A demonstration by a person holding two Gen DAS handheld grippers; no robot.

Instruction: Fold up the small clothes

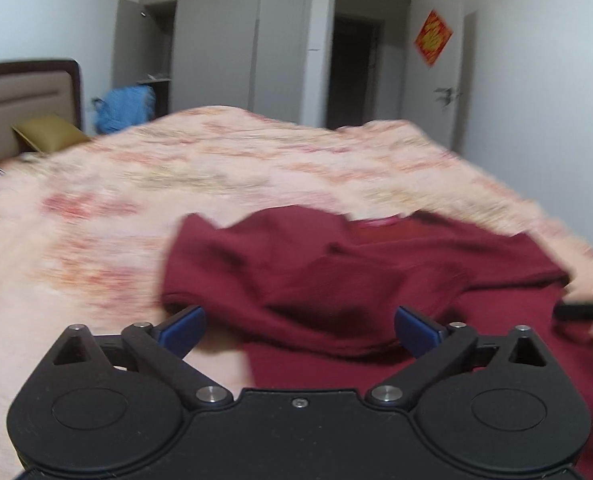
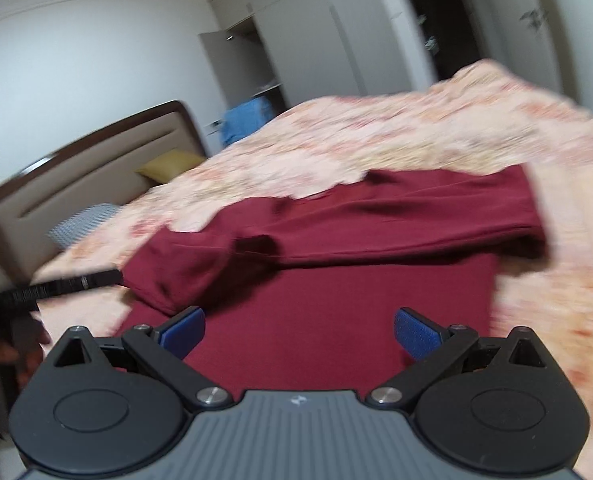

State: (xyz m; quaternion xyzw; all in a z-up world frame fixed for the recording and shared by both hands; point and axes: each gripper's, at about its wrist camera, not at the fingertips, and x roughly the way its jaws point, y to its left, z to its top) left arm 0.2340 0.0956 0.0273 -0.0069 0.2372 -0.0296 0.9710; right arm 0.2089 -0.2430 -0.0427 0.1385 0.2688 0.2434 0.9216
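Left tongs (image 1: 299, 328) sit nearest the lens, blue pads wide apart, nothing between them, hovering just over the near-left part of the dark red garment (image 1: 376, 280). Right tongs (image 2: 299, 330) likewise spread apart and empty, over the garment's broad flat panel (image 2: 336, 312).

Garment lies on the bed (image 1: 96, 208), on a pink floral bedspread; one sleeve is already turned in across the body, so the fold looks partly done, judging by how it lies.

Risks:
- Both views are heavily motion-blurred, so the tongs are likely moving fast. A quick closure could miss the hem or pinch bedspread along with cloth.
- Soft bedspread gives under pressure, so a grab may take several layers and drag the folded sleeve open.
- If the two tongs grip unevenly, the fold line will likely skew.

Hard to make out:
- Neckline shows only a pinkish strip; garment type is unclear, probably a T-shirt or sweater.
- Near hem is hidden under the tongs' bodies in both views.
- Black rod-like piece (image 2: 68, 284) at the left edge of the right view is probably part of the other tool; a similar piece is cut off in the left view.
- Contact between pads and cloth cannot be told.
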